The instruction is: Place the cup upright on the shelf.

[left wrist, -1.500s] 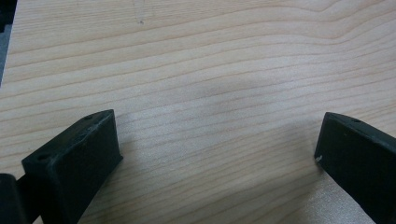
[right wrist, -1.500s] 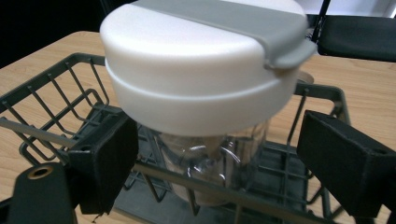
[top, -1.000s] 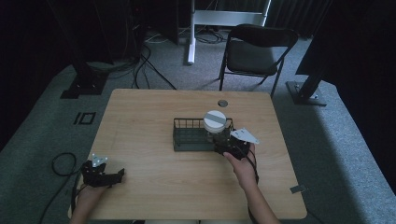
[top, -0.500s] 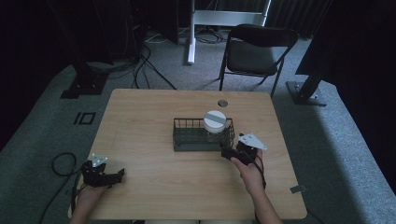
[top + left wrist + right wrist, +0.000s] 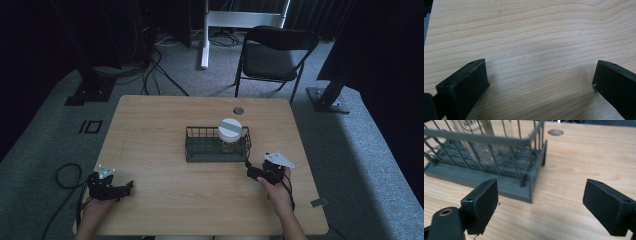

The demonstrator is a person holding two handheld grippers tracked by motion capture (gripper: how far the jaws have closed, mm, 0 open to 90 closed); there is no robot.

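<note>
left gripper [image 5: 111, 187]: near bench corner on the person's left side, resting low over bare wood, jaws spread wide, holding nothing; well apart from the basket.
right gripper [image 5: 260, 172]: near the front right corner of the basket, just beside it and not touching; jaws wide, nothing between them.
bench [image 5: 160, 130]: pale wood, bare apart from the basket; a round cable hole [image 5: 238, 110] near its far edge.
wire basket [image 5: 200, 149]: dark, rectangular, at the middle of the bench, its solid base flat on the wood.
jar [image 5: 231, 133]: clear glass with a white lid crossed by a grey band, upright inside the right end of the basket.
beyond the bench: a dark folding chair [image 5: 272, 57], cables on grey carpet.
step in hand: the jar looks set in the basket and the right gripper empty, so the placing seems done.
next move: probably draw the right gripper clear toward the near edge without catching the basket wires.
</note>
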